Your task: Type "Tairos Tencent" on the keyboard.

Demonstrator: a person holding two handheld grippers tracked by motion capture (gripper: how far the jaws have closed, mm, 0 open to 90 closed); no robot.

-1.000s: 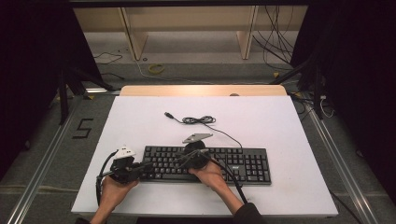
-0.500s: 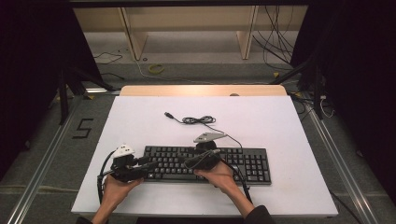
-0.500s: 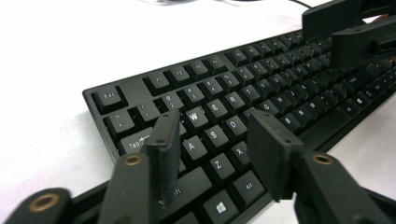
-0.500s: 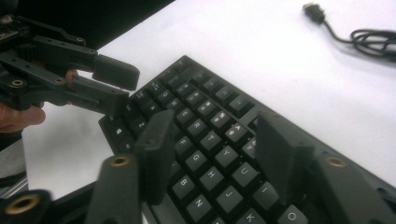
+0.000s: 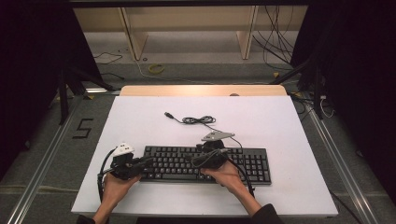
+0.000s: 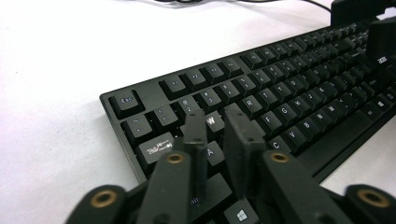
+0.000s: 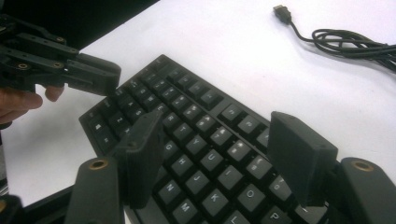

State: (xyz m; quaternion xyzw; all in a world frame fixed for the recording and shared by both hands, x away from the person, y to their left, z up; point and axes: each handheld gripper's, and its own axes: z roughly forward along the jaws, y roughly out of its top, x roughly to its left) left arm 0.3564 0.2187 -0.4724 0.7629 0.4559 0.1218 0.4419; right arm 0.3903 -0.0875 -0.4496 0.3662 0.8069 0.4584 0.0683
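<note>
The black keyboard (image 5: 205, 163) lies flat on the white table (image 5: 289, 121), in the near half, with its long side running left to right. Its cable (image 5: 198, 120) runs from the far edge to a loose coil on the bare table surface farther away, ending in a USB plug (image 5: 168, 114) to the left of the coil. The left gripper (image 5: 140, 164) is positioned at the left end of the keyboard. In the left gripper view its jaws point across the key field with the tips (image 6: 219, 123) over the W and A keys; they have just been closing and now stand almost together with a narrow gap and nothing between them. Contact between the jaw tips and the keycaps cannot be determined. The right gripper (image 5: 194, 158) is positioned over the middle section of the keyboard, with the hand (image 5: 229, 175) behind it on the near side. In the right gripper view its jaws (image 7: 219, 154) have just been opening and now stand wide apart above the letter keys, with no object clamped. The left gripper (image 7: 100, 77) also appears at the upper left of that view, above the left end of the keyboard.
</note>
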